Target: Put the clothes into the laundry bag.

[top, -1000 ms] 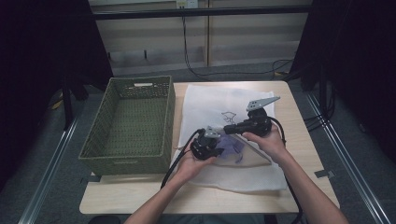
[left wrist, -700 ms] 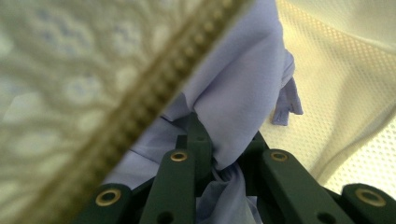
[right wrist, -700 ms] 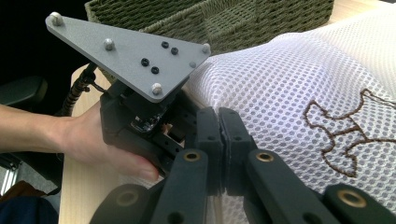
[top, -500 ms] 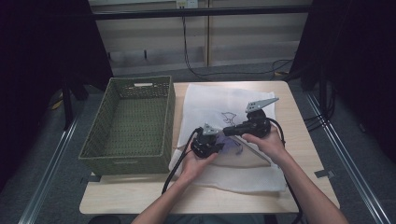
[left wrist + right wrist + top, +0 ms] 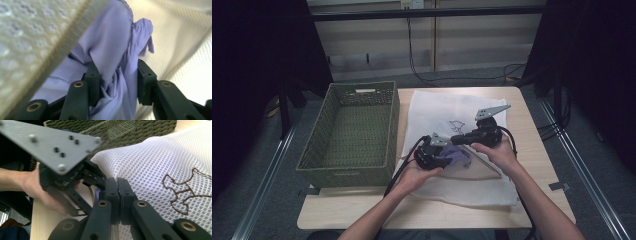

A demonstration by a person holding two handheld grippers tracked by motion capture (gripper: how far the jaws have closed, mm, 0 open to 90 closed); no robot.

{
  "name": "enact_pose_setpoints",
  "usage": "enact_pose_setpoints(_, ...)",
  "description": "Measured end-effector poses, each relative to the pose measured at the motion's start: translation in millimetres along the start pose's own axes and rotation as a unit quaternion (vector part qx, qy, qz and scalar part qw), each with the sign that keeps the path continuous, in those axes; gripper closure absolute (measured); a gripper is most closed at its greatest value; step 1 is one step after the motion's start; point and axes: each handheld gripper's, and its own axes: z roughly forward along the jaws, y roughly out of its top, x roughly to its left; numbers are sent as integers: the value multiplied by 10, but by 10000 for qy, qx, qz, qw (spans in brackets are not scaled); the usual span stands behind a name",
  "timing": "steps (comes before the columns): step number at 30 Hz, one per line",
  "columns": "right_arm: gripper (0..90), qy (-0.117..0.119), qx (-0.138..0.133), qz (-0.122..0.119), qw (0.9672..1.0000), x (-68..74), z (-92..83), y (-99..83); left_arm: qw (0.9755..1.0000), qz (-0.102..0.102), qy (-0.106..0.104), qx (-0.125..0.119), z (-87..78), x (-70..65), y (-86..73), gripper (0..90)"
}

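lilac cloth (image 5: pixel 112 45) lies bunched inside the mouth of a white mesh bag (image 5: pixel 447 107) spread across the wooden surface (image 5: pixel 532 125), as a person works at it with a tool in each hand. the left tool (image 5: pixel 118 77) sits inside the bag opening; its jaws have just been opening and now stand parted, the cloth loose between them, touching one pad while the other stands off it. the right tool (image 5: pixel 117 185) is pressed together on the bag's mesh edge, holding the opening up just above the left tool. a green woven basket (image 5: pixel 349 135) stands beside the bag, to its left in the high view.
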Motion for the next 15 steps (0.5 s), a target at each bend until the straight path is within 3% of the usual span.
enact_pose_setpoints(4, 889, 0, 48, -28, 10000, 1, 11, -7, 9999, 112, -26, 42, -82, -22, -63, 546)
enact_pose_setpoints(10, 889, -17, 66, -19, 10000, -13, 14, -18, 9995, 192, -145, -181, -232, -63, -111, 481)
enact_pose_setpoints(13, 889, -6, 67, -2, 10000, -7, 15, -20, 9986, 436, -190, -238, -271, -72, -156, 511)
enact_pose_setpoints(14, 890, -22, 62, -7, 10000, 1, 18, -17, 9983, 404, -253, -334, -242, -85, -186, 525)
enact_pose_setpoints(15, 889, -25, 65, -28, 10000, 7, 21, -14, 9983, 482, -215, -245, -232, -105, -201, 560)
